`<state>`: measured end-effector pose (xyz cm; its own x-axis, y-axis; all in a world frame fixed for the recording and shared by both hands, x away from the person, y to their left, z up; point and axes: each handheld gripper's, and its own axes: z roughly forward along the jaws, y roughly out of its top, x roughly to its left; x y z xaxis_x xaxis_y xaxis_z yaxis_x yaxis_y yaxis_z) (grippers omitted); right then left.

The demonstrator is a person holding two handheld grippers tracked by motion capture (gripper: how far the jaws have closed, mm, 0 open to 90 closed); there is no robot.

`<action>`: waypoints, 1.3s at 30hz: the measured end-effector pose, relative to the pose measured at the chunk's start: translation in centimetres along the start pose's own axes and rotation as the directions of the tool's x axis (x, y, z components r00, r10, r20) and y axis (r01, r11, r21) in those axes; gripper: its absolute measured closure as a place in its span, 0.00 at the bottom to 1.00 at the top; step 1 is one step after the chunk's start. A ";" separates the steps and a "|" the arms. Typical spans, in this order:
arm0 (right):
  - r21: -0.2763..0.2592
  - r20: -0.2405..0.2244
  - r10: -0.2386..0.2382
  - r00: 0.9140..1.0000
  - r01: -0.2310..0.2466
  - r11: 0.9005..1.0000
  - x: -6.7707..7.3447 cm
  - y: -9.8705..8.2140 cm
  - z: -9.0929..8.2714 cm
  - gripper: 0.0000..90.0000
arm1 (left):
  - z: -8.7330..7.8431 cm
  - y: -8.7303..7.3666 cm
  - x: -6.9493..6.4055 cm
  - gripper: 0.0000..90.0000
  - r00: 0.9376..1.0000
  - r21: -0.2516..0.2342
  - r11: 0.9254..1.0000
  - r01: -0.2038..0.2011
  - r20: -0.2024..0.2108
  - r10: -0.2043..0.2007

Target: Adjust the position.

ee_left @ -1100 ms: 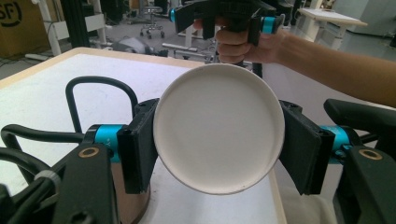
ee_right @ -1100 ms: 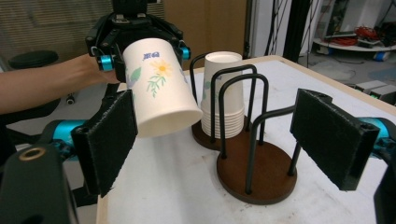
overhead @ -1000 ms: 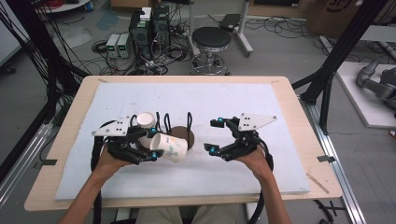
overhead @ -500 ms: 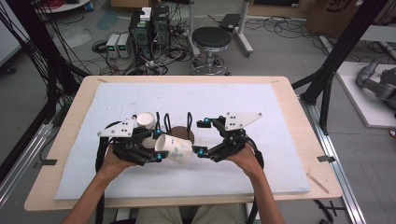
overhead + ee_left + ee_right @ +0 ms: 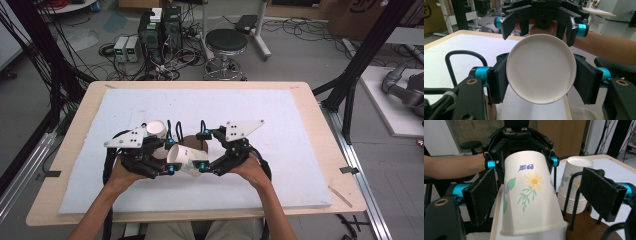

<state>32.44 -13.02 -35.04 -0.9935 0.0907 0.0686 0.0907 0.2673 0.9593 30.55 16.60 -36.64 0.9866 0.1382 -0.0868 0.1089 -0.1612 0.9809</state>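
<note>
Left tool [image 5: 541,80] clamped on paper cup [image 5: 541,68], right tool [image 5: 544,197] wide around it

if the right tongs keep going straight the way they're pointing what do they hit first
Most likely the paper cup held sideways in the left tongs. In the right gripper view it lies between the open pads of the right tongs, apparently untouched, with the left tongs' body straight behind it. Depth is hard to judge.
</note>
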 end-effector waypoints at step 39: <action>0.031 -0.100 0.007 0.995 -0.004 1.000 0.3 -0.6 2.7 0.25 | -0.5 1.9 -0.3 0.39 0.999 -0.040 0.999 -0.017 0.031 0.019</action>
<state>32.32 -10.53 -36.33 -0.9947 -0.0039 0.1025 0.0967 0.2964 0.9502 30.41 16.72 -34.66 0.9917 0.1052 -0.0738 0.0867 -0.1242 0.9885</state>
